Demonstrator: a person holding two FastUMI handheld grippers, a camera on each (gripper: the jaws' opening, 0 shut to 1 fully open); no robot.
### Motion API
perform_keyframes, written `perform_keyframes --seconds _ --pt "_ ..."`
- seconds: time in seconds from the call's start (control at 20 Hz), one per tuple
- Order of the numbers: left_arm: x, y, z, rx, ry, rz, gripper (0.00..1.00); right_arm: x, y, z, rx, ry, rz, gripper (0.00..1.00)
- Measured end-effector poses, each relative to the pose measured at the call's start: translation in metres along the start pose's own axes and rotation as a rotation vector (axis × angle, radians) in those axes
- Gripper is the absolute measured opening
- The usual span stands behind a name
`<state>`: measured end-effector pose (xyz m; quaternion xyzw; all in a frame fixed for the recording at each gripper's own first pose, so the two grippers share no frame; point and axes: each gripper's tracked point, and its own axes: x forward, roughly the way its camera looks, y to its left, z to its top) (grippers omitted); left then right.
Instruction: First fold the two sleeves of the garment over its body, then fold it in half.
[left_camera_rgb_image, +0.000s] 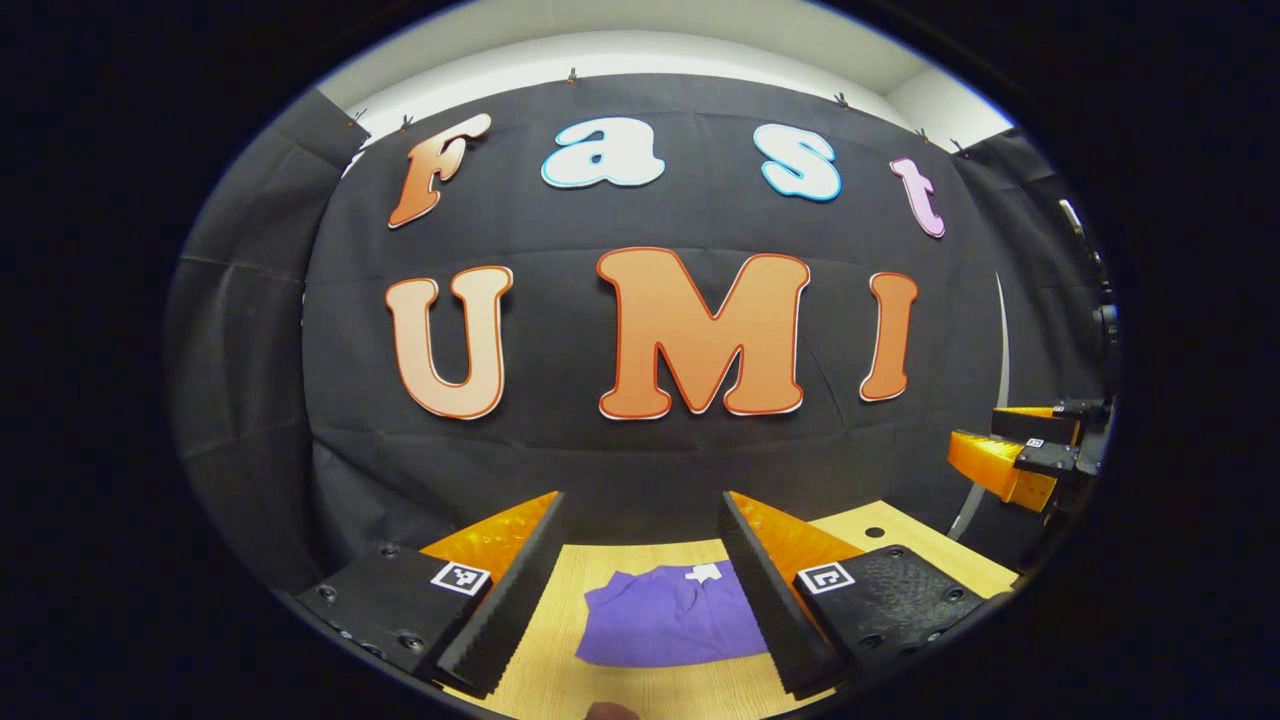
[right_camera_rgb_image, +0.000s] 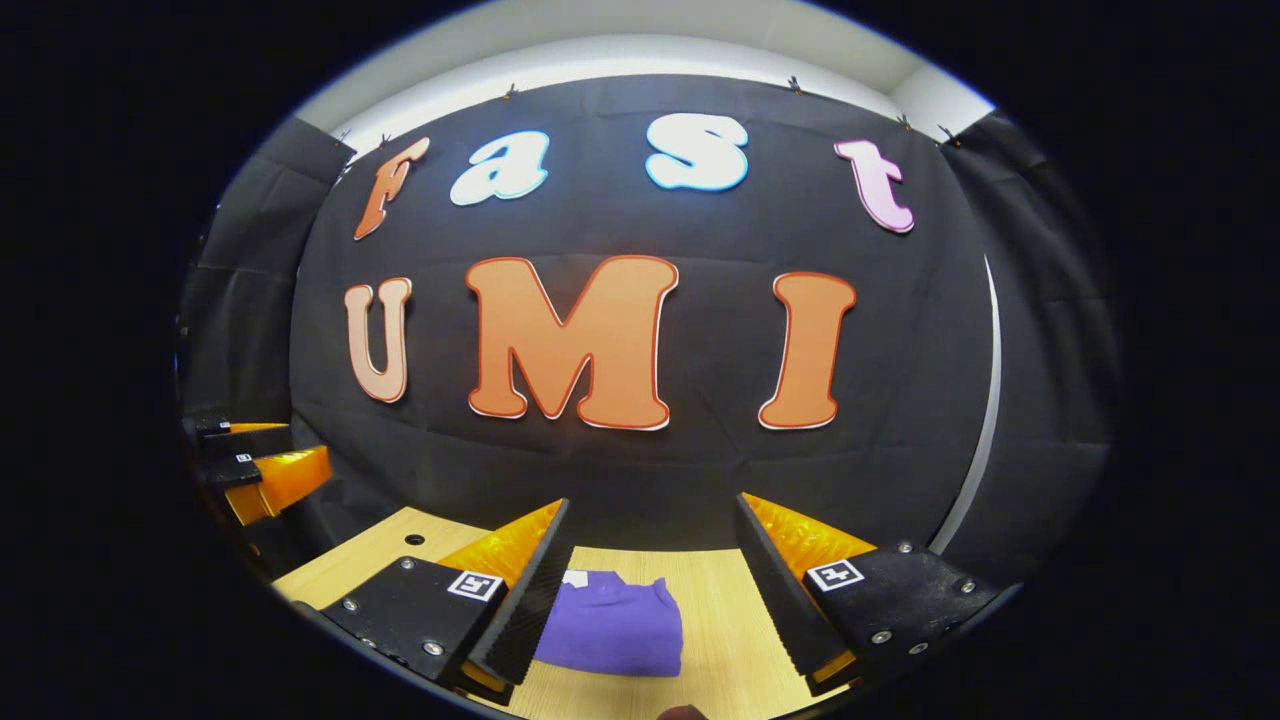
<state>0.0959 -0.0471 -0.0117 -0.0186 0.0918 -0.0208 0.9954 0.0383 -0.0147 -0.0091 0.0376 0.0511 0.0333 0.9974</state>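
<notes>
A purple garment (left_camera_rgb_image: 670, 620) lies folded into a compact bundle on the wooden table (left_camera_rgb_image: 650, 690), with a small white tag showing near its far edge. My left gripper (left_camera_rgb_image: 640, 590) hovers above it, open, with nothing between its fingers. In the right gripper view the same purple garment (right_camera_rgb_image: 615, 625) sits low and left of centre. My right gripper (right_camera_rgb_image: 650, 590) stands open above the table (right_camera_rgb_image: 720, 620), empty. The right gripper (left_camera_rgb_image: 1020, 450) appears at the far right of the left gripper view. The left gripper (right_camera_rgb_image: 260, 465) appears at the far left of the right gripper view.
The black cloth wall (left_camera_rgb_image: 640, 440) rises just behind the table's far edge. A small round hole (left_camera_rgb_image: 874, 532) marks the table's right corner, and another hole (right_camera_rgb_image: 413, 539) shows near its left corner.
</notes>
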Motion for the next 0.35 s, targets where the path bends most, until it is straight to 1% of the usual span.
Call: perform_keyframes --seconds 0.1,0.15,0.2,0.25,0.35 --pt "-0.016 -0.002 -0.002 0.001 -0.021 -0.007 0.96 -0.013 0.009 -0.003 -0.008 -0.002 0.008 0.94" --pt "-0.024 0.000 -0.004 0.003 -0.033 -0.006 0.98 -0.018 0.012 -0.006 -0.009 0.003 0.009 0.95" --pt "-0.029 0.000 -0.004 0.009 -0.045 -0.006 0.98 -0.022 0.016 -0.013 -0.011 0.009 0.008 0.95" --pt "-0.035 0.001 -0.006 0.013 -0.047 -0.001 0.95 -0.026 0.018 -0.018 -0.012 0.016 0.004 0.95" --pt "-0.042 0.002 -0.014 0.004 -0.045 0.010 0.96 -0.033 0.023 -0.024 -0.009 0.023 0.005 0.95"
